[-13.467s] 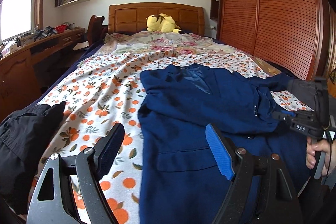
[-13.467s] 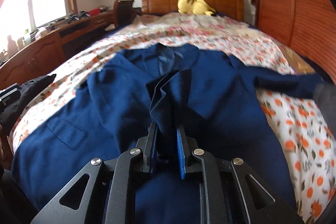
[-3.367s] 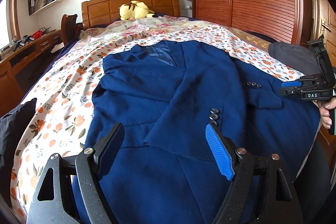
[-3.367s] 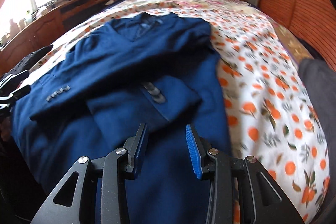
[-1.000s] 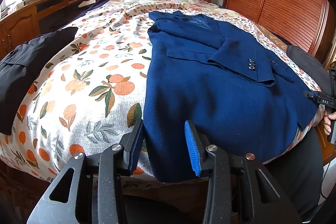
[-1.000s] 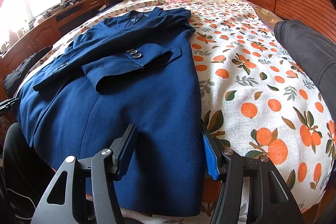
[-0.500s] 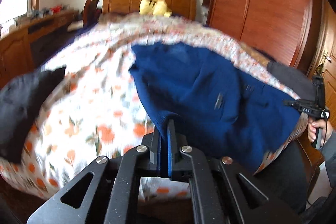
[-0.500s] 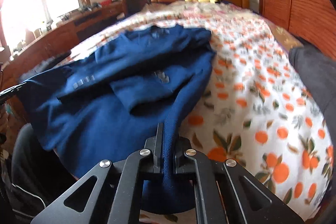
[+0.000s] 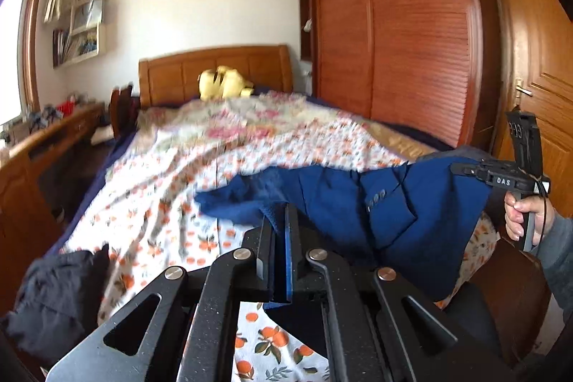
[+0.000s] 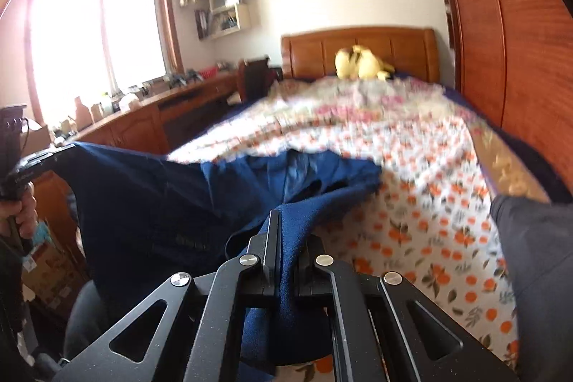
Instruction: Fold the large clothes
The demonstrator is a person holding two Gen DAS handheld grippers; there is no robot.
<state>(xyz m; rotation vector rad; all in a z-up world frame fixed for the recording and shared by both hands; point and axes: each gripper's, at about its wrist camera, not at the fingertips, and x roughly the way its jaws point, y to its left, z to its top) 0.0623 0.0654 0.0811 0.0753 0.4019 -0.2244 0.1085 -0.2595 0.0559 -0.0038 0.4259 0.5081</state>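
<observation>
left gripper (image 9: 281, 221) is clenched on the near hem corner of the blue jacket (image 9: 412, 203); right gripper (image 10: 286, 238) is clenched on the other hem corner, with cloth bunched between its pads. both hem corners hang raised above the bed (image 9: 172, 167), at its foot end.

step in hand, by judgement: carry the hem toward the collar to halve the jacket. keep both grippers level with each other so the hem stays taut and straight. move them together, at equal pace, so the fold line runs square across the body. lay the hem down onto the collar end rather than dropping it, and release only once the cloth rests flat. watch the folded sleeve (image 9: 386, 203) with its cuff buttons; it may slide off the body as the cloth tilts.

the jacket's long axis runs along the bed, hem at the foot end, collar end (image 10: 301, 174) pointing toward the headboard (image 9: 215, 74). the collar end lies on the bed.

beyond the jacket, a yellow plush toy (image 10: 361, 63) sits against the headboard.
</observation>
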